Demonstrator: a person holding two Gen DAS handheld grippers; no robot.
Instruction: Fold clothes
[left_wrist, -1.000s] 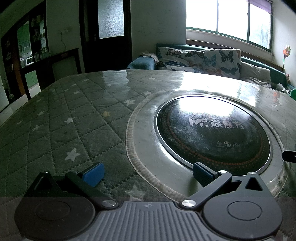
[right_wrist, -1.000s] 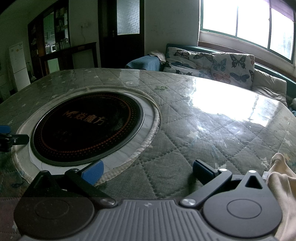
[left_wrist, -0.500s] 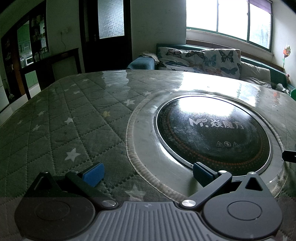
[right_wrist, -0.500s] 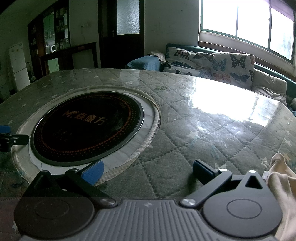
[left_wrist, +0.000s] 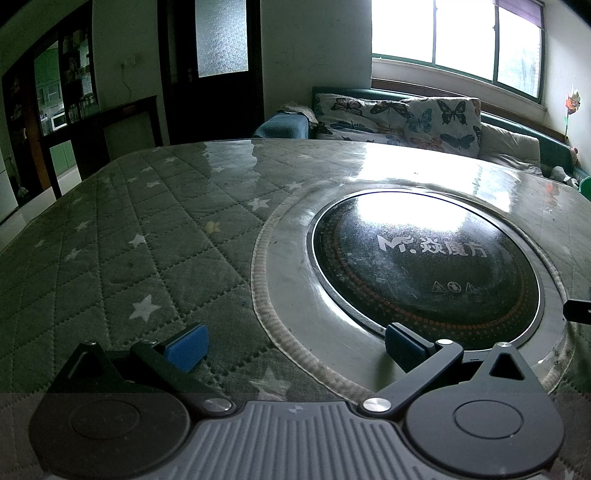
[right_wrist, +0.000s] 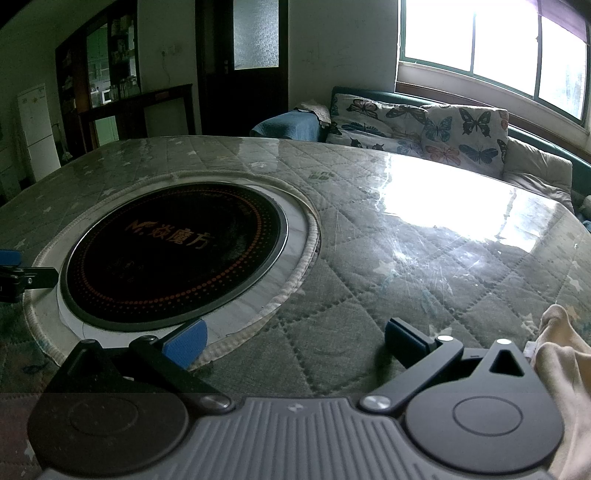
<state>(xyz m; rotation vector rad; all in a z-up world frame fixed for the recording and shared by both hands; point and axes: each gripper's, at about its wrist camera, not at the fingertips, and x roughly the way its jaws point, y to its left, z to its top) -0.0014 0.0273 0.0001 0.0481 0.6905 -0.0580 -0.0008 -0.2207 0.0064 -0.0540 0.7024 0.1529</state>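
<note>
Quilted star-patterned cloth under glass covers the counter (left_wrist: 155, 236), a round black cooktop (left_wrist: 424, 273) set into it. Left gripper (left_wrist: 293, 341): jaws spread, empty, cooktop ahead-right. Right gripper (right_wrist: 293, 341): jaws spread, empty; a cream garment (right_wrist: 565, 365) lies just right of them.

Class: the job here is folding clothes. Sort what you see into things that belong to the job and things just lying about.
Belongs to the job:
cream garment
left gripper, open
right gripper, open

Just there:
round cooktop
quilted star table cover
butterfly cushions
</note>
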